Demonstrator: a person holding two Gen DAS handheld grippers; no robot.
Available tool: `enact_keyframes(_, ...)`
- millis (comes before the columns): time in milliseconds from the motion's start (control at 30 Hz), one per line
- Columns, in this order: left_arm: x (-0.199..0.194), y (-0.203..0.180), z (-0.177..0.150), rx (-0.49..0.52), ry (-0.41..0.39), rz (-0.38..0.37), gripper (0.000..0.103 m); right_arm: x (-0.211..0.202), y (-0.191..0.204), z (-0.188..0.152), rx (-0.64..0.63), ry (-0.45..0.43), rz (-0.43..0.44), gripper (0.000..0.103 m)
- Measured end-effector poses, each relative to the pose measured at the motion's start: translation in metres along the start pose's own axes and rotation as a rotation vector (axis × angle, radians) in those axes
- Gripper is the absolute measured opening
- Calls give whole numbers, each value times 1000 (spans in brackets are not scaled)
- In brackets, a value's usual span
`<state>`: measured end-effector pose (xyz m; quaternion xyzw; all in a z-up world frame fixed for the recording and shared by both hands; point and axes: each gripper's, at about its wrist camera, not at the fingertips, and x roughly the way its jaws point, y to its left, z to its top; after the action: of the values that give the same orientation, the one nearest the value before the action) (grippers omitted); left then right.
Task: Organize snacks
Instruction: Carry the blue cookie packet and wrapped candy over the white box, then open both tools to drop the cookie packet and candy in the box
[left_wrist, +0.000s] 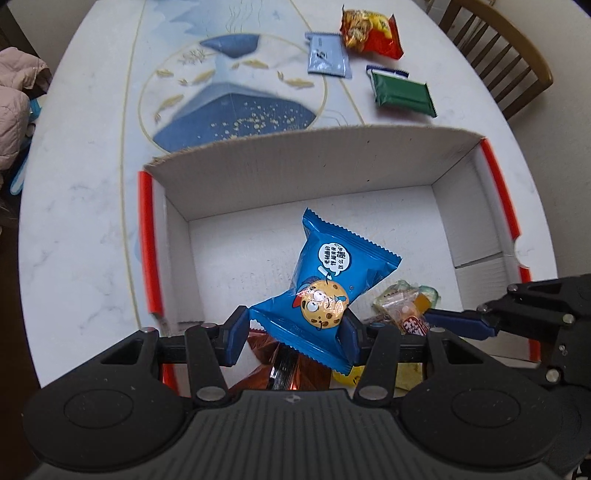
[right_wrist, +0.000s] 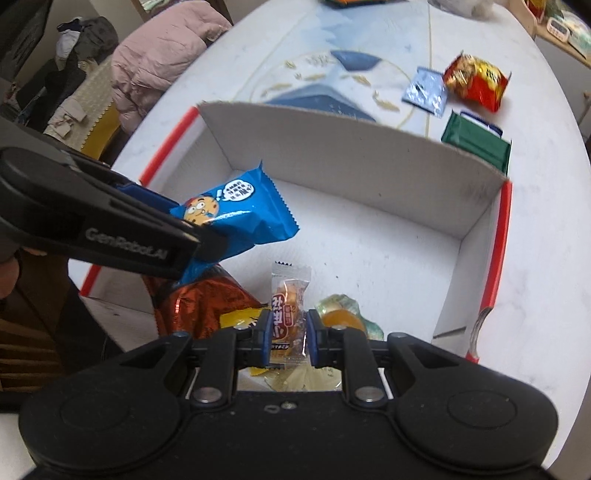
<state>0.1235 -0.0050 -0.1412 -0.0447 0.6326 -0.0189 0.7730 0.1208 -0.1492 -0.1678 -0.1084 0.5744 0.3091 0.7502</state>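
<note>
Both wrist views look steeply down, close, into the same box (left_wrist: 295, 173).

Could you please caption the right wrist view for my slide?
Right hand-held gripper lowers a clear-wrapped snack into the cardboard box.

Three packets (left_wrist: 369, 62) on table (left_wrist: 81, 192) behind box (left_wrist: 306, 166); sweets (right_wrist: 336, 314) inside box.

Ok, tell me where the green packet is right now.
The green packet lies on the table outside the box, beyond its far wall toward the right, near the light-blue sachet and red bag.
</note>
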Motion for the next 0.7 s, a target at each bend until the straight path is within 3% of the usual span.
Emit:
enact_keyframes(400,41,-7,-1,22,54,13,51,19,-7,-8,48,62,0,18)
enact_keyframes(700,48,-3,1,14,62,-27,53,22,-10,-5,72,71,-6,24)
